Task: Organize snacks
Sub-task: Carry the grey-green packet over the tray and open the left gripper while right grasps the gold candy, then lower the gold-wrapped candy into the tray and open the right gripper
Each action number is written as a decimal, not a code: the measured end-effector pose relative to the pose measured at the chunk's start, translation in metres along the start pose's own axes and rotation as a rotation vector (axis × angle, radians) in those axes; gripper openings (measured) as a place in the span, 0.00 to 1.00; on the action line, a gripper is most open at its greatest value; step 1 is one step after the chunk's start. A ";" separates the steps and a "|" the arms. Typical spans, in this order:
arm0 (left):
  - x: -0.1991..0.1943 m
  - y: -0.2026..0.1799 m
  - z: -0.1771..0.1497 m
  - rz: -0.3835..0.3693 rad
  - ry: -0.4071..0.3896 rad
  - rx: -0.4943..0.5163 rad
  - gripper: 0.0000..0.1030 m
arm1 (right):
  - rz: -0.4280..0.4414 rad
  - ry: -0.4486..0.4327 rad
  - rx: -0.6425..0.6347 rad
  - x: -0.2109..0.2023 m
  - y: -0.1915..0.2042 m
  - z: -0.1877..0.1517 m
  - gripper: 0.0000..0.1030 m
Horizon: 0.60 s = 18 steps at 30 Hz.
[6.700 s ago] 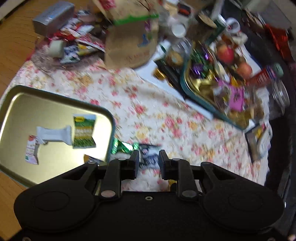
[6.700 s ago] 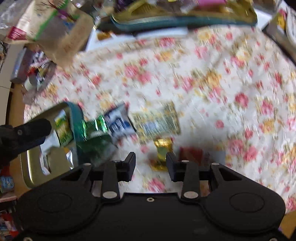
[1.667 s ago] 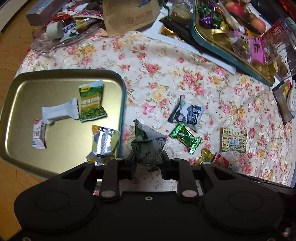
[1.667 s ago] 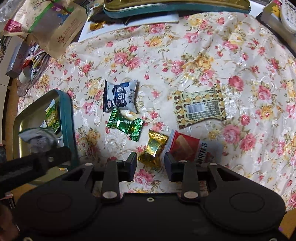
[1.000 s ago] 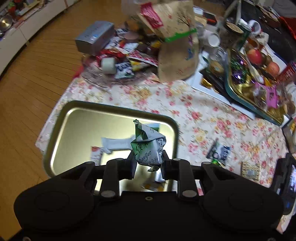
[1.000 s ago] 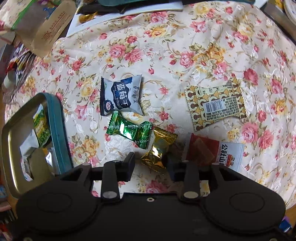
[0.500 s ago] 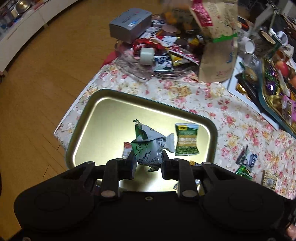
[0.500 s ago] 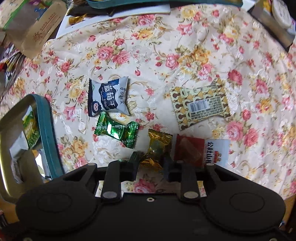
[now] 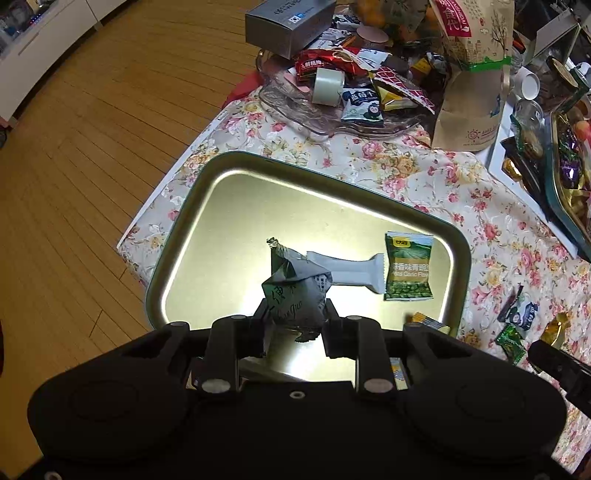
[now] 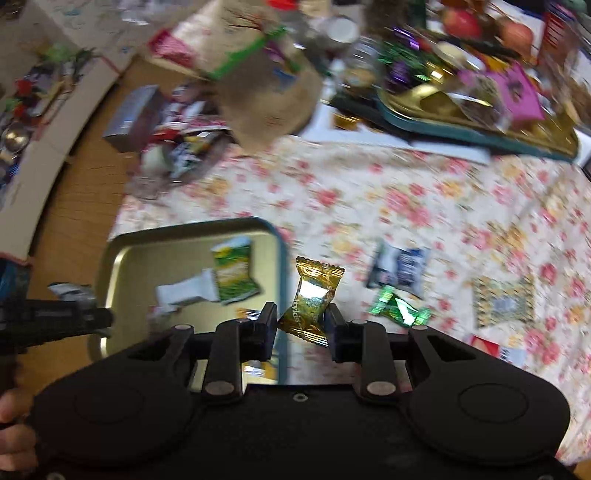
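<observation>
My left gripper (image 9: 295, 325) is shut on a crumpled grey-green snack packet (image 9: 295, 291) and hangs over the gold tray (image 9: 229, 206) with its teal rim. On the tray lie a white bar wrapper (image 9: 351, 273) and a green pea packet (image 9: 408, 267). My right gripper (image 10: 301, 325) is shut on a gold candy (image 10: 312, 299), lifted just right of the tray (image 10: 125, 254). On the floral cloth lie a blue-white packet (image 10: 402, 267), a green candy (image 10: 400, 308) and a patterned biscuit pack (image 10: 504, 304). The left gripper (image 10: 55, 314) shows at the left edge.
A clear dish of mixed snacks (image 9: 351, 92), a grey box (image 9: 288, 22) and a brown paper bag (image 9: 476, 74) stand behind the tray. A second full tray (image 10: 480, 110) sits at the back right. Wooden floor (image 9: 74, 147) lies beyond the table edge on the left.
My right gripper closed on the gold candy and lifted it off the cloth toward the tray. My left gripper carried the grey-green packet from the cloth to over the tray.
</observation>
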State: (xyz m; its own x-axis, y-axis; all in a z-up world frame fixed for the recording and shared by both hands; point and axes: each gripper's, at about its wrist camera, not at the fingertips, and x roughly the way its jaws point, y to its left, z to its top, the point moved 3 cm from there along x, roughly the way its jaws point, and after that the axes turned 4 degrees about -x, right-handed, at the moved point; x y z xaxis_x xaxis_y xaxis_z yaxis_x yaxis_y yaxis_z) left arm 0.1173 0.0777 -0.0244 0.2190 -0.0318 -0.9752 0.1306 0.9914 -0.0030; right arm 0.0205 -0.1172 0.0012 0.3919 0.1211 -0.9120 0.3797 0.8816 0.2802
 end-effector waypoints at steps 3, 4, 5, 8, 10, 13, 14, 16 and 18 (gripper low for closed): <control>-0.004 0.002 0.002 -0.007 -0.022 -0.004 0.38 | 0.043 -0.024 -0.059 -0.006 0.026 0.001 0.29; -0.004 0.004 0.003 -0.013 -0.029 -0.011 0.38 | 0.055 -0.030 -0.083 -0.005 0.033 0.001 0.29; -0.004 0.006 0.004 -0.016 -0.030 -0.021 0.38 | 0.063 -0.036 -0.103 -0.005 0.040 0.001 0.29; -0.003 0.012 0.005 -0.016 -0.022 -0.043 0.39 | 0.077 -0.040 -0.152 -0.007 0.057 -0.002 0.29; 0.000 0.015 0.005 0.002 -0.013 -0.046 0.39 | 0.086 -0.035 -0.172 -0.005 0.065 -0.005 0.29; 0.003 0.021 0.005 0.000 0.005 -0.069 0.39 | 0.085 -0.031 -0.201 -0.001 0.075 -0.009 0.29; 0.003 0.022 0.005 -0.001 0.007 -0.074 0.39 | 0.082 -0.031 -0.213 0.001 0.076 -0.010 0.29; 0.001 0.023 0.005 -0.008 0.008 -0.084 0.39 | 0.075 -0.029 -0.229 0.003 0.080 -0.012 0.29; 0.000 0.022 0.005 -0.022 0.013 -0.087 0.39 | 0.078 -0.023 -0.239 0.006 0.081 -0.014 0.29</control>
State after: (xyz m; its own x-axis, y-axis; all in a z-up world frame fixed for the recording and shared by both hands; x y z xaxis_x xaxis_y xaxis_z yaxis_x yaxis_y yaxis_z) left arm 0.1253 0.0991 -0.0237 0.2040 -0.0527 -0.9776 0.0502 0.9978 -0.0433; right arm 0.0420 -0.0393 0.0146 0.4318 0.1850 -0.8828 0.1400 0.9531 0.2682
